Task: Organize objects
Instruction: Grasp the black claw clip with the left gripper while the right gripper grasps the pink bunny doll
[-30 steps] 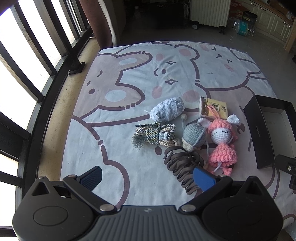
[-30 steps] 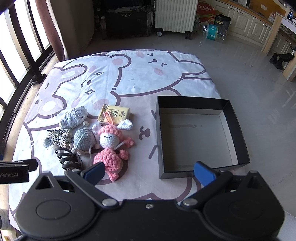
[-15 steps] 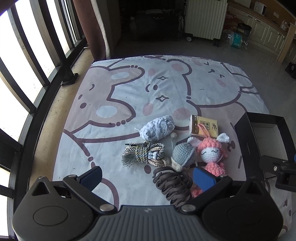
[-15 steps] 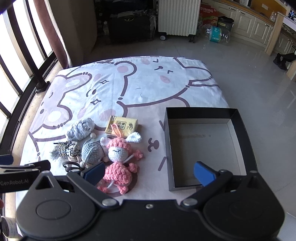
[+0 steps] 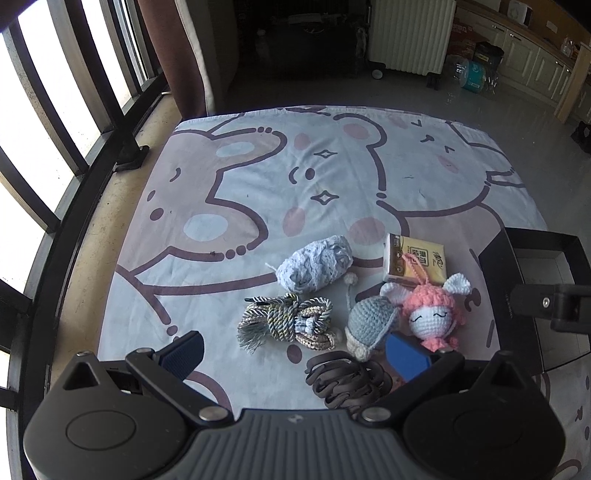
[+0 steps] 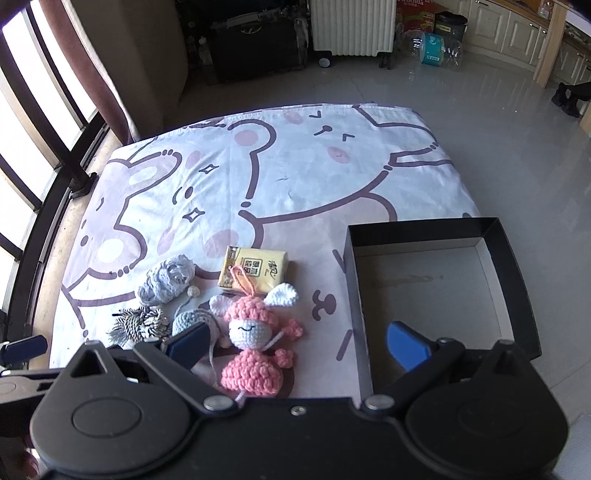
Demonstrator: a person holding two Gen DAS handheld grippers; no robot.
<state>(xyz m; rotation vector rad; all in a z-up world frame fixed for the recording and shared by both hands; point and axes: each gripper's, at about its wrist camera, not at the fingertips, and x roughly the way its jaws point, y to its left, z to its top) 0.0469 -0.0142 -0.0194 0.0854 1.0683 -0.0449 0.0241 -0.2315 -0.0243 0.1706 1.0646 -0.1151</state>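
Note:
On a cartoon-bear sheet (image 5: 295,177) lie a pink crochet doll (image 5: 434,319) (image 6: 255,347), a grey crochet ball (image 5: 369,325), a pale blue yarn bundle (image 5: 314,267) (image 6: 166,277), a knotted rope (image 5: 291,323) (image 6: 138,325), a yellow tissue pack (image 5: 415,260) (image 6: 255,271) and a dark brown hair claw (image 5: 347,380). An empty black box (image 6: 424,232) stands to the right. My left gripper (image 5: 295,350) is open above the claw. My right gripper (image 6: 297,341) is open, near the doll and the box's near-left corner.
A window railing (image 5: 55,147) runs along the left. A curtain (image 5: 184,55), a white radiator (image 6: 351,26) and dark furniture stand beyond the sheet's far edge. Tiled floor (image 6: 498,129) lies to the right. The right gripper shows in the left wrist view (image 5: 554,306).
Both grippers have pulled back and lifted, so the objects sit lower and nearer in both views. Nothing on the sheet has moved. Both grippers stay open.

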